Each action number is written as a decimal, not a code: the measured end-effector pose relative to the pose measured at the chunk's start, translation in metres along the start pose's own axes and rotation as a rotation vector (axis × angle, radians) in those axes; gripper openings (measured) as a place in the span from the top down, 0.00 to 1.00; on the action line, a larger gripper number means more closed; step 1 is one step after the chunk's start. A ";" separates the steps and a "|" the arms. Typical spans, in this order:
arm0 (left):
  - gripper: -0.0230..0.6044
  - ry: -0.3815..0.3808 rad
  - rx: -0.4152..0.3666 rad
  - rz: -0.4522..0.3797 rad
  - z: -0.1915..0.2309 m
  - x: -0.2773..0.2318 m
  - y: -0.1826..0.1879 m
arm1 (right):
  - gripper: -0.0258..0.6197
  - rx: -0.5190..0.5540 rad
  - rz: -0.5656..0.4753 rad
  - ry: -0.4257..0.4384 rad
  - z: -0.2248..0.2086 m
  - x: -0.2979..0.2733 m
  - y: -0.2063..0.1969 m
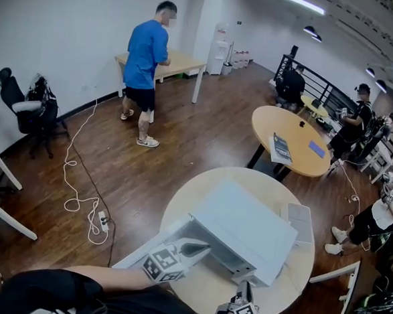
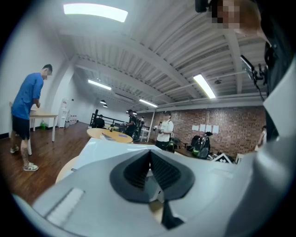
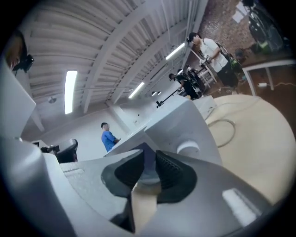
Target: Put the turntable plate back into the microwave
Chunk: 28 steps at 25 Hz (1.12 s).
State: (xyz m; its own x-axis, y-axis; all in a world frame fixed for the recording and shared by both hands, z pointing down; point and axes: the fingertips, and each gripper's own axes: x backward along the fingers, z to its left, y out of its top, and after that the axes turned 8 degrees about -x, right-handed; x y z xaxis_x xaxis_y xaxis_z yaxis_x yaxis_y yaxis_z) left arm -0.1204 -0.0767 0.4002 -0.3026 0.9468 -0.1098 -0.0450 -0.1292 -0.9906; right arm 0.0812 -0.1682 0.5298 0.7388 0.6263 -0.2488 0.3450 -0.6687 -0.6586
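The white box-shaped microwave (image 1: 245, 227) stands on the round beige counter (image 1: 300, 271). Its flat white door (image 1: 151, 247) is swung out, and the shadowed cavity (image 1: 226, 256) faces the person.

The left gripper (image 2: 149, 155) has its jaws closed pad to pad with nothing between them. The door lies close beside them, but I cannot tell whether they touch it.

The right gripper (image 3: 148, 162) has its jaws close together, with a narrow slit between the pads — whether a thin clear rim sits in that slit cannot be made out. The microwave's near corner rises ahead of and above these jaws. Bare counter and a loop of pale cable (image 3: 222, 127) lie off to their right.

The turntable plate shows plainly in no view, neither on the counter nor in the cavity.

As I judge it, the step in hand is getting the plate to the cavity mouth.
- **Door:** it should stay wide open, with the left jaws acting as a stop beside it so it cannot swing back.
- **Entry:** the right jaws should level out before the mouth, so the plate goes in flat with its rim clear of the frame on both sides.
- **Seating:** the plate should come down over the centre of the cavity floor until it sits without rocking.
- **Release:** only then should the jaws part and draw straight back. A pinch at one edge gives the plate leverage, so slow moves suit it best.
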 end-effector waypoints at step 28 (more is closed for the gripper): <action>0.97 -0.038 -0.002 0.011 0.031 0.009 -0.009 | 0.96 0.364 -0.177 -0.079 0.054 0.027 0.017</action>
State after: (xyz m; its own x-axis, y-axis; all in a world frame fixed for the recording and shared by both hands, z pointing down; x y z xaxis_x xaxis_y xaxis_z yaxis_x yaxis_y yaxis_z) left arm -0.1525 -0.0763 0.4106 -0.3385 0.9336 -0.1171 -0.0401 -0.1386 -0.9895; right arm 0.0761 -0.1409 0.4734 0.6347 0.7573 -0.1538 0.2247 -0.3713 -0.9009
